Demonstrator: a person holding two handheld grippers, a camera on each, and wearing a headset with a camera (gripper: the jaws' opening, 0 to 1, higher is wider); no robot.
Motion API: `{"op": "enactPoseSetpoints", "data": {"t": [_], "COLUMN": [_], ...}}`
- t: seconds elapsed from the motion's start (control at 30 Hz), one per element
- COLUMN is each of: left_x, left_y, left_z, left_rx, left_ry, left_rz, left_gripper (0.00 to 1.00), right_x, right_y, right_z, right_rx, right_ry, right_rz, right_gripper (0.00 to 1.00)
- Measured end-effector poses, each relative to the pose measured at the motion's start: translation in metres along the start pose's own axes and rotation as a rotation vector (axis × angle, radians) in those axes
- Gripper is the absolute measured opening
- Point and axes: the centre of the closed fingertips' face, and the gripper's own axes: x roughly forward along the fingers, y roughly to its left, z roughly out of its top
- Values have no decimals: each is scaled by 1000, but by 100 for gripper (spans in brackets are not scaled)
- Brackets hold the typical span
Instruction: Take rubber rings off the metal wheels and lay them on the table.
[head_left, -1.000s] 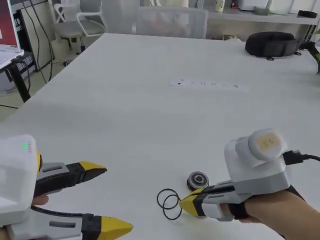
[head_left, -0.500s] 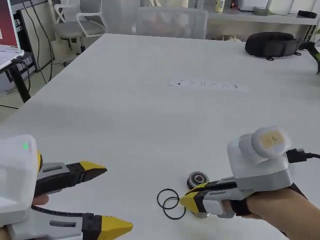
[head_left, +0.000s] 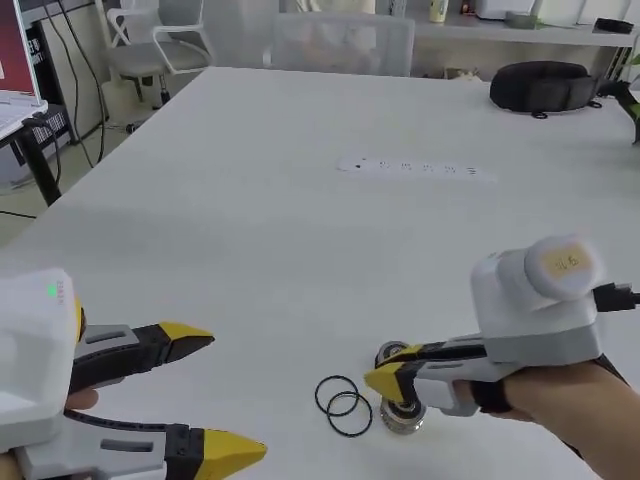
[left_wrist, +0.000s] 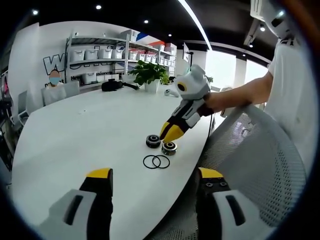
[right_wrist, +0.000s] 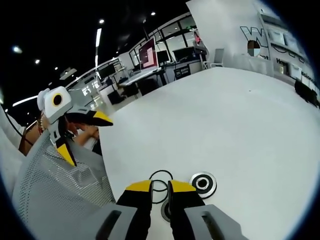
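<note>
The left gripper (head_left: 225, 396) and right gripper (head_left: 379, 386) have white housings and black jaws with yellow tips. The left housing carries a green lamp (head_left: 51, 292), the right a black cable (head_left: 612, 297). The person wears a white short sleeve (left_wrist: 292, 65).

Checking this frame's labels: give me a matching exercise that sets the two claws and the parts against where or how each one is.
Things:
1. left claw
2. right claw
3. rubber rings
4. nearer metal wheel

States:
A. overlapping, flat on the table
B. jaws wide apart, off to the side of the parts
C. just beneath yellow tips
D. jaws close together, over a wheel

Pairs: 1-B, 2-D, 3-A, 4-C
</note>
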Motion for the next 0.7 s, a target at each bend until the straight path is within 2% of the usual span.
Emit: {"op": "enactPoseSetpoints", "data": {"t": [0.47, 0.7], "left_x": [0, -1], "left_y": [0, 0], "left_z": [-1, -1], "left_rx": [-3, -1], "left_ry": [-2, 1], "left_rz": [1, -2], "left_gripper": [65, 65], "right_x": [-15, -22], "right_y": [-19, -33], "right_z": [16, 17], "right_rx": [33, 61], "right_ry": [-77, -93], "right_rz": [-57, -93], "right_gripper": [10, 11]}}
